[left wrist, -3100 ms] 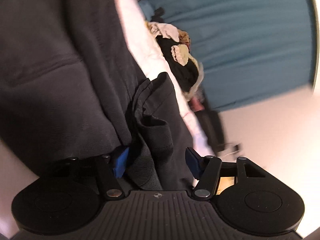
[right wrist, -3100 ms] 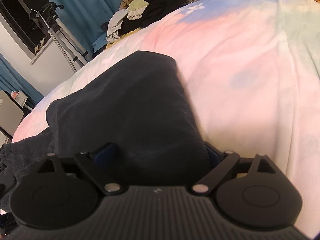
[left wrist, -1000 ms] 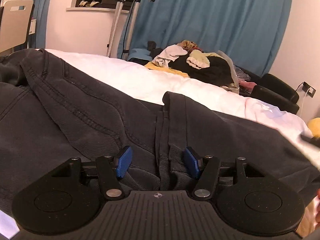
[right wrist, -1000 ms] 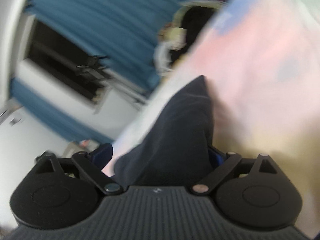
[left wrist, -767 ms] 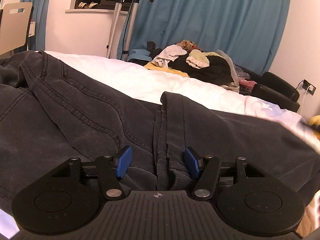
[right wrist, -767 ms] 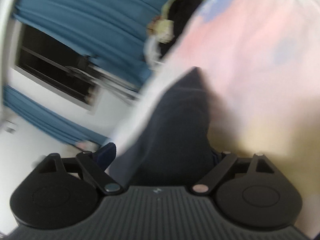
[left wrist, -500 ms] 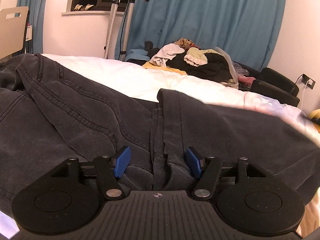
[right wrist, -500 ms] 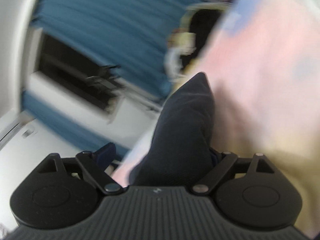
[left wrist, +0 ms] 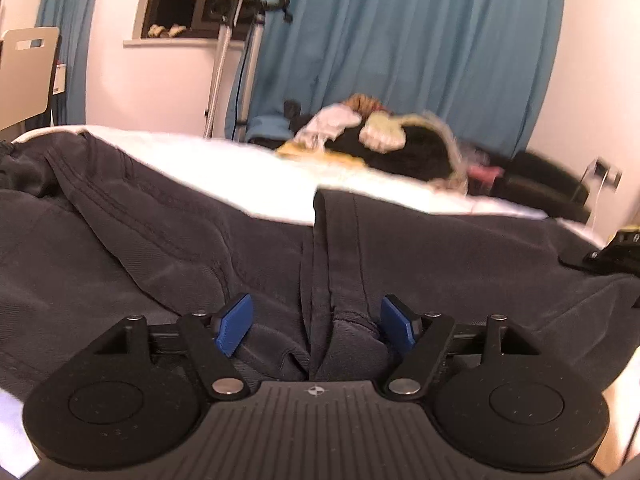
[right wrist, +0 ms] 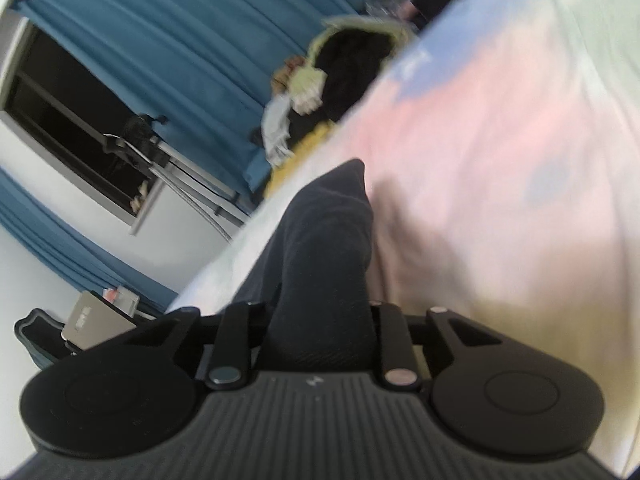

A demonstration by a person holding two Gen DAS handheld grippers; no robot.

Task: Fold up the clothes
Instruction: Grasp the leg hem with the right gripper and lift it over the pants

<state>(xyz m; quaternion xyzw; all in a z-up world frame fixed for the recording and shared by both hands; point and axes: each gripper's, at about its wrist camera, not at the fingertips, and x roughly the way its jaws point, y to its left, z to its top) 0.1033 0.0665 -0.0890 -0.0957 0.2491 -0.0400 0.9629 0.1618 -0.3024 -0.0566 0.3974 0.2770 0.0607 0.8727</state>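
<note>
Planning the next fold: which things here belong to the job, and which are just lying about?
Job: dark trousers, left gripper opening over them, right gripper closing on a fold, bed.
Lying about: clothes pile, curtain, chair, steamer stand.

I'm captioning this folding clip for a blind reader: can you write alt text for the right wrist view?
The right gripper is closing its fingers on a bunched end of dark trousers, lifted above a bed with a pastel pink, blue and cream cover. The tilted, blurred background shows teal curtains, a dark window and a pile of clothes.
</note>
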